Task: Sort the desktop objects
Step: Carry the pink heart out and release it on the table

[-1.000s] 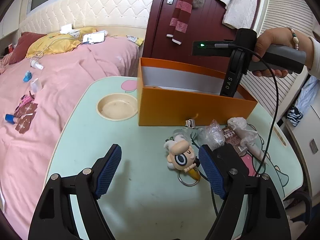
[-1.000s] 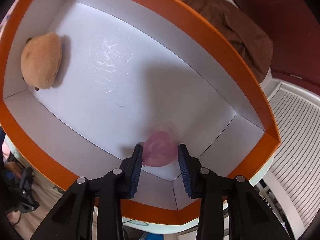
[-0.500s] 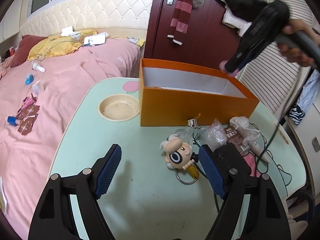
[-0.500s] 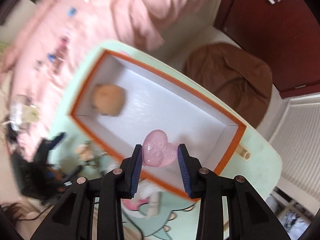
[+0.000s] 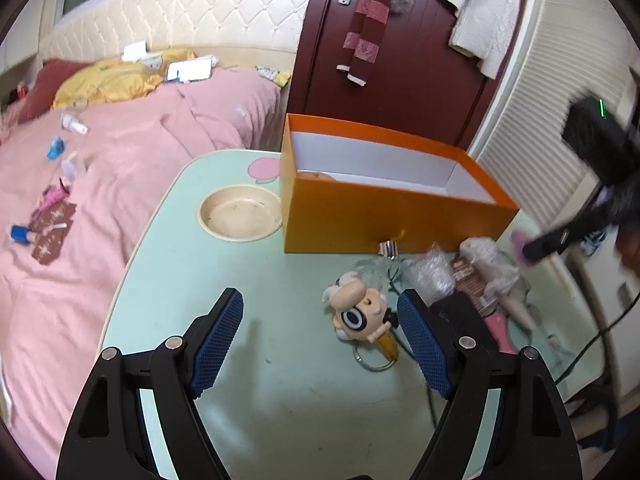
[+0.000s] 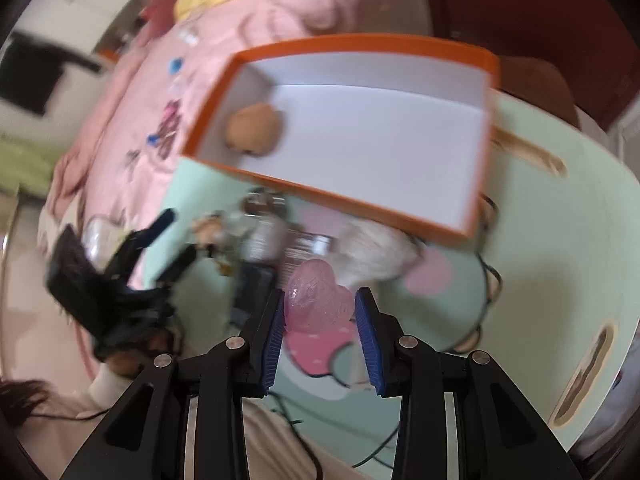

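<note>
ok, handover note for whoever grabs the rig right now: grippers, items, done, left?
Right gripper: shut on the pink heart, held above the table's clutter, outside the orange box.
Left gripper: open, empty, hovering over the table near the cartoon keychain.
Done: one tan round item lies in the box.
Left: the heart, the keychain, the plastic wrappers and the other bits in front of the box. The beige bowl sits empty beside the box.

You can't read any words or numbers here. The pink heart (image 6: pixel 320 300) has raised letters on it, but they are too blurry to read.
</note>
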Demonstrator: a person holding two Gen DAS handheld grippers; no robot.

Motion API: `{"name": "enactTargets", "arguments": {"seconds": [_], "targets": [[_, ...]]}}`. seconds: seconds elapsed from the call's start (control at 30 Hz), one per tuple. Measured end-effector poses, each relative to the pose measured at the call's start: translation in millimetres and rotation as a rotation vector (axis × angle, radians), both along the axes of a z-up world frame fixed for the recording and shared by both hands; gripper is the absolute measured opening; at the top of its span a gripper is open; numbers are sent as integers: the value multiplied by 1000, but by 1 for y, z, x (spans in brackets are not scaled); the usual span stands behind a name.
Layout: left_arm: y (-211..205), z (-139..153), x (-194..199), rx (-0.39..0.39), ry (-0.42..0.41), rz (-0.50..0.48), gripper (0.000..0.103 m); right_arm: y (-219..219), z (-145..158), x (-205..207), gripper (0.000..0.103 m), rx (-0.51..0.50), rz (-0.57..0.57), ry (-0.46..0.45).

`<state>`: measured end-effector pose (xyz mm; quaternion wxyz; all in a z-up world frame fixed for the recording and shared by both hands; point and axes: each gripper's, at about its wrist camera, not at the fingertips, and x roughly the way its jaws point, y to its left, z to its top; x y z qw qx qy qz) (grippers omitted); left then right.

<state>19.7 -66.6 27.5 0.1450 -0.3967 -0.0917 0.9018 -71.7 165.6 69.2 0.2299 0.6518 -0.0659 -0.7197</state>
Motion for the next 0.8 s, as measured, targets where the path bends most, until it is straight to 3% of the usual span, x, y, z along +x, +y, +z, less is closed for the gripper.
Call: {"name": "enactTargets", "arguments": {"seconds": [0.1, 0.27, 0.37, 0.43, 0.57, 0.67, 0.8], "targets": [[-7, 10, -9, 46, -31, -9, 80, 13, -12, 9, 34, 13, -70, 45], [-9, 30, -27, 51, -62, -61, 80, 10, -26, 16, 35, 50, -93, 165], [-7, 43, -42, 61, -87, -104, 80, 12, -25, 23, 38, -3, -122, 260], [-2, 51, -54, 57, -108, -134, 80, 14, -20, 31, 48, -40, -146, 342], [14, 65, -83, 46, -191, -198, 80, 21, -11, 54, 51, -169, -196, 469], [30, 66, -103, 27, -268, -225, 80, 23, -14, 65, 54, -264, -227, 497], [54, 63, -132, -9, -371, -251, 80, 20, -19, 64, 55, -302, -201, 467]]}}
